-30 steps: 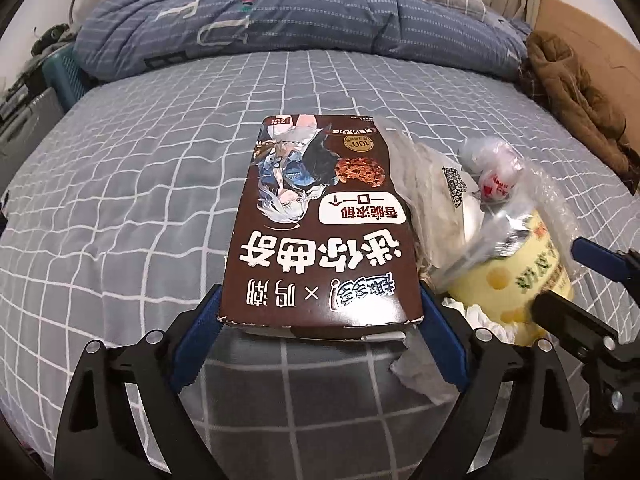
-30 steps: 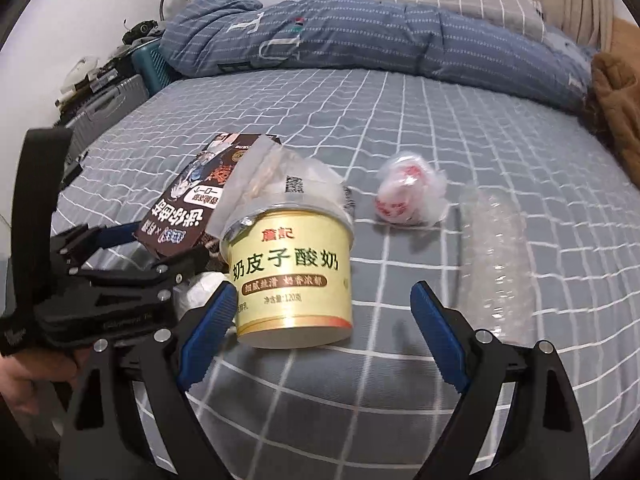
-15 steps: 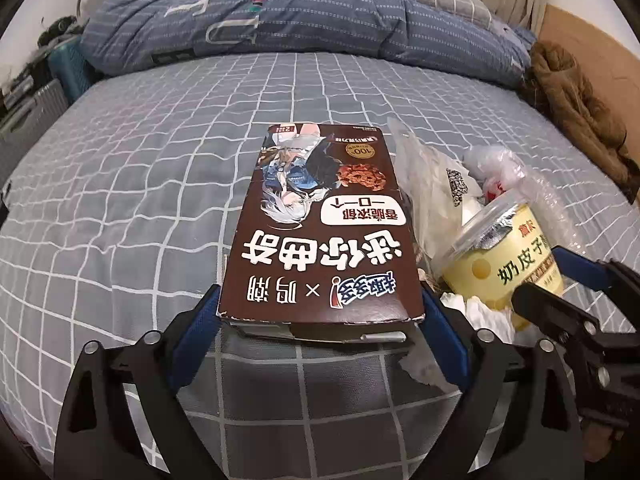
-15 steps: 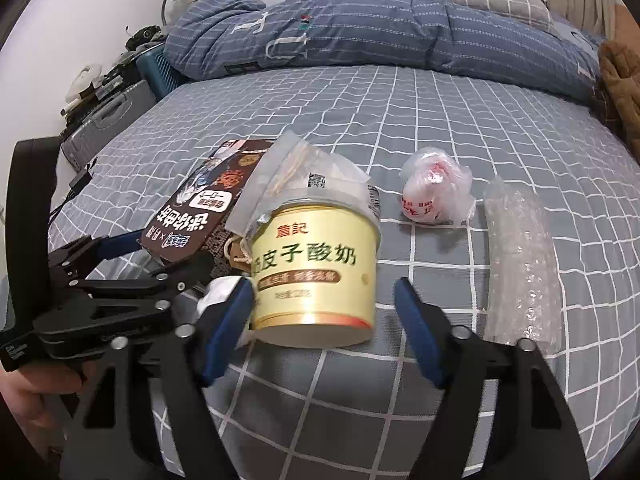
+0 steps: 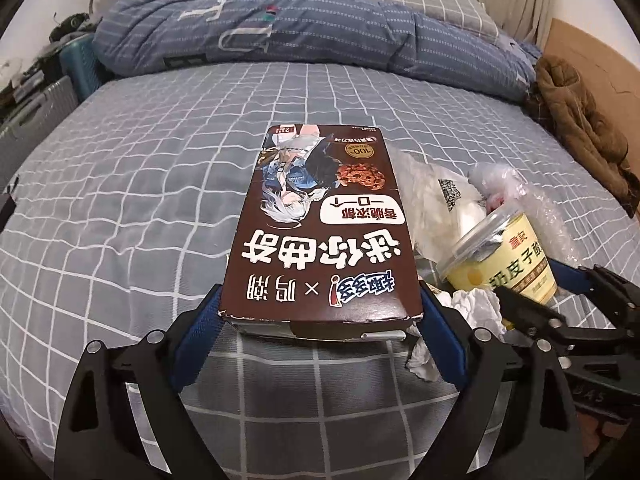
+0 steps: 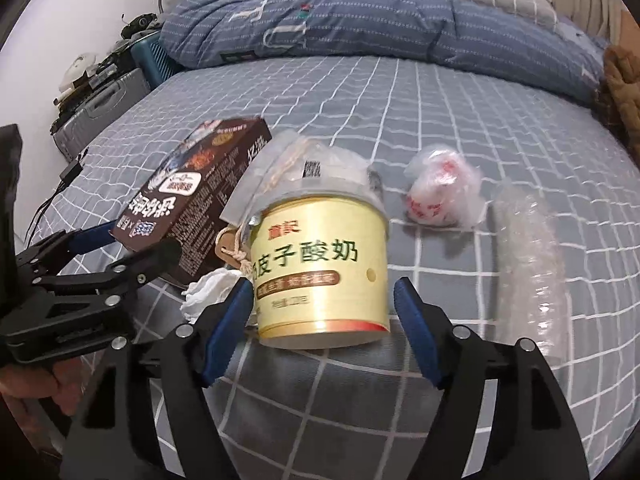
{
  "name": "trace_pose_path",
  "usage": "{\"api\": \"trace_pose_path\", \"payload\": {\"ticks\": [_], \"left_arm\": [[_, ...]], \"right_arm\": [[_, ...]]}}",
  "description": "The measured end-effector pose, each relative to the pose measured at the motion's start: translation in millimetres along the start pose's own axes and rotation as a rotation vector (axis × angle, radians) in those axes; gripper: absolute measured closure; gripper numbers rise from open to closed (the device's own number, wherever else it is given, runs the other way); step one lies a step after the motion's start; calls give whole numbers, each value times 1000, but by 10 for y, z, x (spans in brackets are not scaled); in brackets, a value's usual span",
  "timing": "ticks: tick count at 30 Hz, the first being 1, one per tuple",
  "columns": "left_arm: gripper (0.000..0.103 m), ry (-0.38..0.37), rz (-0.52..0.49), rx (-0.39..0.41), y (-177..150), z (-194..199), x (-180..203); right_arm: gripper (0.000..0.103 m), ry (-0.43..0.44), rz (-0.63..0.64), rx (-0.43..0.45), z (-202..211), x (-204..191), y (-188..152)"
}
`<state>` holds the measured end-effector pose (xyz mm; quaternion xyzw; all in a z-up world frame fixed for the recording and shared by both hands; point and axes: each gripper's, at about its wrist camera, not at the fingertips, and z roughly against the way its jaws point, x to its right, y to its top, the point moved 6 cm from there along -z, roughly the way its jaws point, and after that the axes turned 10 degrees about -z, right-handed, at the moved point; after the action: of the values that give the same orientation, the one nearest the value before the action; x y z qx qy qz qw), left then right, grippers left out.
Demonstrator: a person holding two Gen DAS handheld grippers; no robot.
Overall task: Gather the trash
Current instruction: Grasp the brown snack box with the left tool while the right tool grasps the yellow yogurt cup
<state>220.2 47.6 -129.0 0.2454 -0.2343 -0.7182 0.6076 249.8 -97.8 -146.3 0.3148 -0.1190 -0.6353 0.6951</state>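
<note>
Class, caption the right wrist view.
Right tongs opening around a yellow yogurt cup on the bed.

box (image 5: 320, 240) left of cup (image 6: 320, 268), on bed (image 5: 120, 200)

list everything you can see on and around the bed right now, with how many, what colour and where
cookie box: 1, brown, held by its near end in the left gripper
yogurt cup: 1, pale yellow, upright on the bed between the right gripper's fingers
clear plastic bag: 1, transparent, behind the cup
crumpled tissue: 1, white, left of the cup
wadded wrapper: 1, white and red, right of the cup
bubble wrap: 1, clear, far right
duvet: 1, blue, at the head of the bed
jacket: 1, brown, right edge
suitcase: 1, grey, beside the bed
left gripper: 1, black with blue pads, clamped on the box
right gripper: 1, same, jaws opening around the cup
</note>
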Motion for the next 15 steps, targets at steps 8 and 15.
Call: {"api": "trace_pose_path", "payload": {"ticks": [8,15], "left_arm": [[14,8,-5,0,8,3,17],[15,19,8,20,-2,130,-6]], "right_arm": [[36,3,-17,10,-21,4,-12],[36,-2,-24,48,124,30,36]]}}
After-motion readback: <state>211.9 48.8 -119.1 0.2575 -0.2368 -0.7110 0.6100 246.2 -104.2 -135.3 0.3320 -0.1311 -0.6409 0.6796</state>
